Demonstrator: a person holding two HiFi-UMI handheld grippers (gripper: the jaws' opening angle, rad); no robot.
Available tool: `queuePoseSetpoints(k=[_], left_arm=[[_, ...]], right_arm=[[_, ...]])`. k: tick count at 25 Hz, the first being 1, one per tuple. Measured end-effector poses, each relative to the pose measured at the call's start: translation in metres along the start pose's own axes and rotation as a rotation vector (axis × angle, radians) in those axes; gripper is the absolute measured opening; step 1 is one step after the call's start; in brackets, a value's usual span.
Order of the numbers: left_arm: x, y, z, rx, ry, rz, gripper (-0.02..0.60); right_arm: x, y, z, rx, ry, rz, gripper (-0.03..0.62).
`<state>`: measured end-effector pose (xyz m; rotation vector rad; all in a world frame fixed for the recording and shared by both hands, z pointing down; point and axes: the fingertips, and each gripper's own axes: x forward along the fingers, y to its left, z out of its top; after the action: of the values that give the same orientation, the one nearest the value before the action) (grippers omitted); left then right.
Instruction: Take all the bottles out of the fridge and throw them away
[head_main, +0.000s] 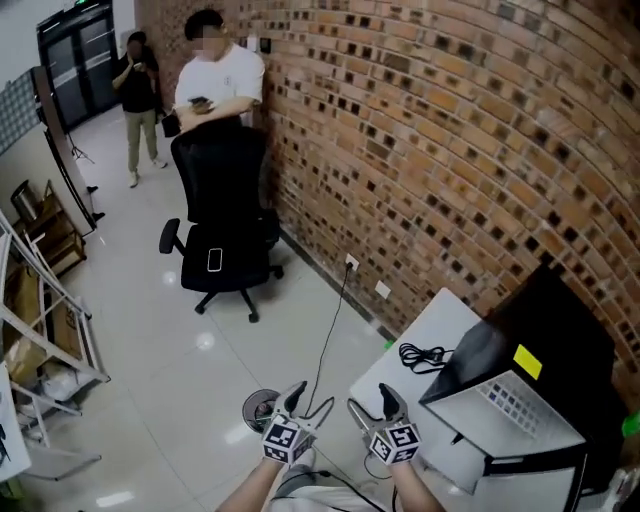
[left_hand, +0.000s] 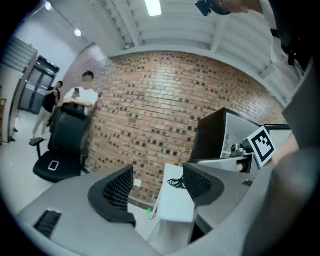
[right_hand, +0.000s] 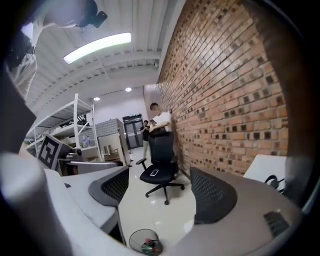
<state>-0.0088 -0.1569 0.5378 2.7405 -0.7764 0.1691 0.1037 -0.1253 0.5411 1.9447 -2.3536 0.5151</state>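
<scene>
A round wire waste bin (head_main: 258, 409) stands on the floor just ahead of my left gripper (head_main: 312, 400). In the right gripper view the bin (right_hand: 146, 243) lies below the jaws, with a green bottle (right_hand: 149, 246) lying inside it. My right gripper (right_hand: 157, 187) is open, and nothing is between its jaws. It (head_main: 370, 400) is held beside the left one, low in the head view. The left gripper (left_hand: 157, 185) is open and empty too, aimed at a white cabinet (left_hand: 175, 202). The black fridge (head_main: 565, 330) stands at the right with its door (head_main: 505, 410) swung open.
A black office chair (head_main: 222, 225) stands by the brick wall (head_main: 450, 130), with two people behind it. A black cable (head_main: 424, 355) lies on the white cabinet top (head_main: 440, 318), and a cord runs down from a wall socket (head_main: 351, 263). Metal shelving (head_main: 45, 330) lines the left side.
</scene>
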Motion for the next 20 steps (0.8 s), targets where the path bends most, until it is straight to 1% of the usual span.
queuePoseSetpoints(k=[2, 5, 7, 9, 11, 13, 16, 19, 20], left_arm=[[0.019, -0.041, 0.025, 0.039, -0.037, -0.076, 0.305], [0.04, -0.105, 0.05, 0.116, -0.073, -0.214, 0.305], [0.049, -0.144, 0.073, 0.129, -0.104, -0.291, 0.305], [0.055, -0.184, 0.091, 0.126, -0.125, -0.365, 0.305], [0.061, -0.228, 0.092, 0.154, -0.127, -0.461, 0.305], [0.067, -0.274, 0.09, 0.165, -0.127, -0.541, 0.305], [0.074, -0.332, 0.086, 0.176, -0.132, -0.622, 0.305], [0.079, -0.366, 0.074, 0.219, -0.144, -0.687, 0.304], [0.078, -0.377, 0.076, 0.223, -0.148, -0.705, 0.304]], right_arm=[[-0.045, -0.019, 0.026, -0.027, -0.069, -0.076, 0.417], [-0.12, -0.048, 0.051, -0.012, -0.187, -0.229, 0.417], [-0.163, -0.064, 0.064, 0.004, -0.246, -0.324, 0.417], [-0.204, -0.079, 0.065, -0.001, -0.286, -0.404, 0.417], [-0.251, -0.093, 0.065, -0.013, -0.318, -0.507, 0.417], [-0.299, -0.105, 0.067, -0.03, -0.347, -0.597, 0.417], [-0.359, -0.118, 0.073, -0.071, -0.369, -0.704, 0.417], [-0.407, -0.118, 0.078, -0.067, -0.396, -0.792, 0.417], [-0.419, -0.118, 0.078, -0.062, -0.409, -0.813, 0.417]])
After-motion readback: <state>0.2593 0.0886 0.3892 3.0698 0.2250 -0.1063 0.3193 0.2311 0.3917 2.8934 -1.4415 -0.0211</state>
